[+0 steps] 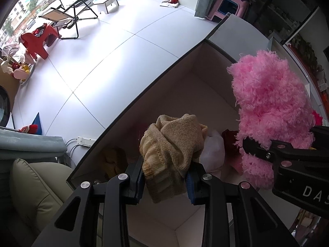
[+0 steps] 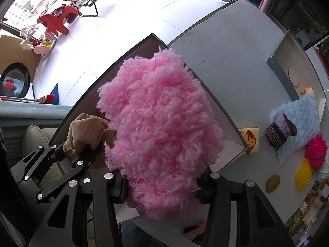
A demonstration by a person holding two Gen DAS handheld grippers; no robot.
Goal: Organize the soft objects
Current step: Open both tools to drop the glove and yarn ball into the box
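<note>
My left gripper [image 1: 165,180] is shut on a beige knitted piece [image 1: 174,148], held over the open white box [image 1: 185,86]; the same beige knit [image 2: 86,131] shows at the left of the right wrist view. My right gripper [image 2: 162,189] is shut on a big fluffy pink yarn bundle [image 2: 160,127], which hangs over the box's right part and appears at the right of the left wrist view as the pink bundle [image 1: 271,111]. Inside the box lie a yellow knit [image 1: 114,160], a white item [image 1: 212,150] and a dark red one [image 1: 230,138].
On the grey tabletop [image 2: 236,72] to the right lie a light blue quilted cloth [image 2: 298,123] with a purple knitted piece [image 2: 279,131], a magenta pompom [image 2: 316,150], a yellow net item [image 2: 304,175] and a card [image 2: 249,141]. A beige sofa cushion [image 1: 35,189] sits left of the box.
</note>
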